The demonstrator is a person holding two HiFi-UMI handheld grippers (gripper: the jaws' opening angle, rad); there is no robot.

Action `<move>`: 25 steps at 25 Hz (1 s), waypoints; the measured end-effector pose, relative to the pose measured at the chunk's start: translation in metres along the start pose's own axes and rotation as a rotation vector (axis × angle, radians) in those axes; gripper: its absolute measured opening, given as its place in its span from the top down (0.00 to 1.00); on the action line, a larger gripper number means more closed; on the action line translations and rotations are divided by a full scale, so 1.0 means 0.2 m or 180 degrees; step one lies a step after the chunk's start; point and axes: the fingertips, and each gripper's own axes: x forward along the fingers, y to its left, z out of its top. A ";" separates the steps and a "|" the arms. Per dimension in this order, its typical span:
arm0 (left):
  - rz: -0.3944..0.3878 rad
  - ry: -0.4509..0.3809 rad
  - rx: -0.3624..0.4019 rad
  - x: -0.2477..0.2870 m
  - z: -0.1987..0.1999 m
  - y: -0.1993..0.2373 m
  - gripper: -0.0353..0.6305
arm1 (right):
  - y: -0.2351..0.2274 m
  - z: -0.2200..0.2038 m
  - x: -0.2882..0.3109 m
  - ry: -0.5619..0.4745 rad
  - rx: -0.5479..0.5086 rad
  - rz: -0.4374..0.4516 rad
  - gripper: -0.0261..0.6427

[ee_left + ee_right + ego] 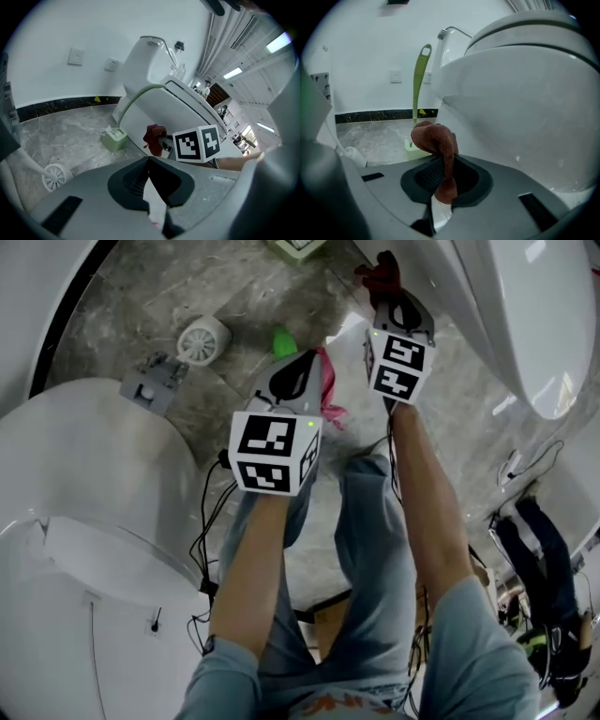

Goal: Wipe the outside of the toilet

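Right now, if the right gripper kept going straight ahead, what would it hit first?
Probably the green brush holder beside the toilet, red cloth touching first; depth is unclear.

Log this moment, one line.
right gripper: shut on red-brown cloth | left gripper: shut, empty | toilet bowl: cloth beside it, contact unclear

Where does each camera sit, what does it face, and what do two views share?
Head view: on the head, looking down at the floor; shows both forearms, left gripper, right gripper.
Left gripper view: on the left gripper, facing the toilet; shows the right gripper and its forearm.
Right gripper view: on the right gripper, facing the toilet; its jaws grip the red cloth.
Shared: both gripper views show the green brush.
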 end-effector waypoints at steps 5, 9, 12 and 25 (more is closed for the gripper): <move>-0.0019 0.0022 0.0000 0.03 0.01 0.03 0.96 | -0.07 0.03 0.07 -0.0029 0.0073 -0.0238 0.89; -0.0030 0.0075 -0.0009 0.03 -0.01 0.02 0.96 | -0.11 0.03 0.06 -0.0029 0.0092 -0.0395 0.88; -0.0018 0.0126 -0.0034 0.04 -0.05 0.00 0.96 | -0.14 0.01 0.05 0.0015 0.0074 -0.0459 0.88; 0.0088 0.0043 0.0299 0.02 -0.07 -0.16 0.96 | -0.30 -0.10 -0.12 0.0003 0.0153 -0.0495 0.89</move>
